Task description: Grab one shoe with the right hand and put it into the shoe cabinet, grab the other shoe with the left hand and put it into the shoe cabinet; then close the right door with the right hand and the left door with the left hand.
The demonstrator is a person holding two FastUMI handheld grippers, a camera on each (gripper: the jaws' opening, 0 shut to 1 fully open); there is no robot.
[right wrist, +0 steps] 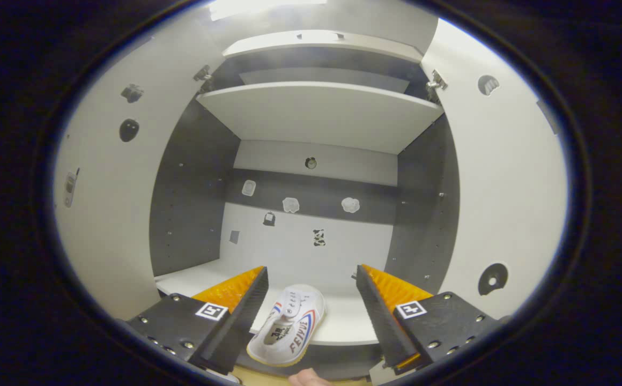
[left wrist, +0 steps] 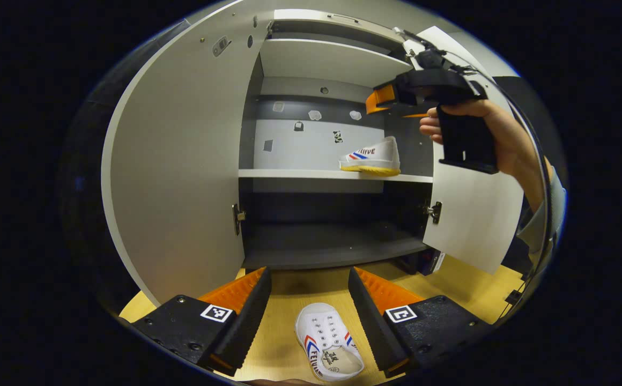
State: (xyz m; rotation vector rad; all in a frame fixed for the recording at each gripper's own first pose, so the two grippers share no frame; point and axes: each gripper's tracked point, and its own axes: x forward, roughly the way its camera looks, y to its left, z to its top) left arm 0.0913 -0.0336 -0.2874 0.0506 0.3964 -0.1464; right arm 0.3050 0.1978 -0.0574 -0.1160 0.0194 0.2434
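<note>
Left gripper view: your left tongs (left wrist: 309, 300) gape over the floor shoe (left wrist: 328, 348) at 6 o'clock; right tongs (right wrist: 311, 300), also apart, have shelved theirs (right wrist: 288, 326). Next, clamp it.

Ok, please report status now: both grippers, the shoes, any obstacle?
Both grippers open. First shoe on middle shelf, released. Second shoe on floor between left gripper fingers. Doors open, nothing blocking.

Left gripper view: low over the floor (left wrist: 466, 289), set back, facing the open shoe cabinet (left wrist: 321, 177). Right gripper view: close at its middle shelf (right wrist: 343, 321), facing inward. Both views share that shelf.
</note>
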